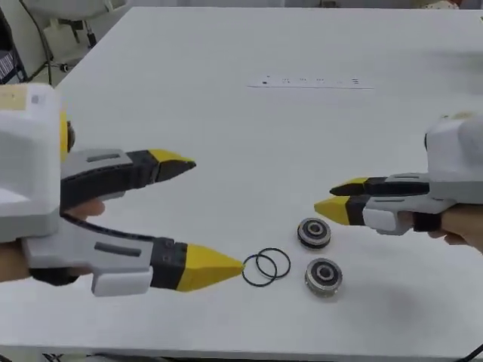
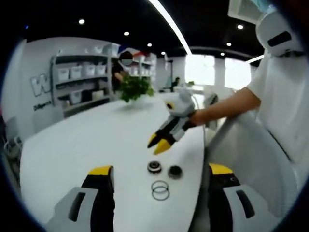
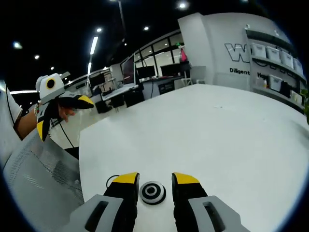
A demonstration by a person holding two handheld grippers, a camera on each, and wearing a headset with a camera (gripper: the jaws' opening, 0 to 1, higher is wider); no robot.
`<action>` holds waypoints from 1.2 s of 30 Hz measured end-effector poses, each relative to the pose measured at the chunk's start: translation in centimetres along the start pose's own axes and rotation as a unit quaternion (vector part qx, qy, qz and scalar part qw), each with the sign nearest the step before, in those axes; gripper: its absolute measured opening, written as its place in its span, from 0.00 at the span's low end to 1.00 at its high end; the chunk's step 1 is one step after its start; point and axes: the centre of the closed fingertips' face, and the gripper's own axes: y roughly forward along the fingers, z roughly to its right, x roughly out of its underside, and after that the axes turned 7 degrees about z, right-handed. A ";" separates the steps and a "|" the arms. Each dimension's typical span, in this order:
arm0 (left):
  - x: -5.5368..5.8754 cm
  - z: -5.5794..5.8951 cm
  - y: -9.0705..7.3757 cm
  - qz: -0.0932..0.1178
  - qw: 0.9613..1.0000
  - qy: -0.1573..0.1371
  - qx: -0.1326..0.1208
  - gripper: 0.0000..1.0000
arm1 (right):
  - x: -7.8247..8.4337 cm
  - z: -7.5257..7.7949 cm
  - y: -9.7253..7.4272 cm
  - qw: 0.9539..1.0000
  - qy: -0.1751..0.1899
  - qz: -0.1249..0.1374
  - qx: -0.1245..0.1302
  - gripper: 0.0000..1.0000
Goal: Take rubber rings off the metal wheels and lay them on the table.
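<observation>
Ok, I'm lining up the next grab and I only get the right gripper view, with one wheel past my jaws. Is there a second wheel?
Observer: Yes. The head view shows two, a far wheel and a near wheel, close together but apart.
Operator: Any rings off already?
Observer: Two rubber rings lie flat on the table, overlapping each other, to the left of the wheels.
Operator: And the left gripper?
Observer: The left gripper is wide open, and its nearer jaw's tip points at the rings.
</observation>
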 end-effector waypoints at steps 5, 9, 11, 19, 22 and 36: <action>-1.9 -0.4 1.7 0.010 0.999 0.025 0.019 0.79 | 1.3 0.7 -0.4 1.000 0.003 -0.017 0.004 0.24; -2.5 -0.3 3.5 -0.003 0.998 0.049 0.035 0.78 | 2.5 0.8 -0.4 0.999 -0.005 -0.040 0.005 0.24; -3.1 0.0 4.4 -0.004 0.996 0.077 0.047 0.77 | 2.9 0.7 -0.4 0.999 -0.010 -0.050 0.001 0.24; -4.1 0.1 7.5 -0.009 0.991 0.110 0.077 0.72 | 4.7 0.6 -0.3 0.996 -0.023 -0.085 -0.009 0.22; -4.2 -0.1 8.7 0.000 0.991 0.104 0.086 0.72 | 4.7 0.4 -0.2 0.996 -0.023 -0.084 -0.013 0.23; -0.5 -2.3 13.5 -0.018 0.992 0.101 0.078 0.55 | 5.5 -0.3 0.3 0.994 -0.047 -0.097 -0.029 0.21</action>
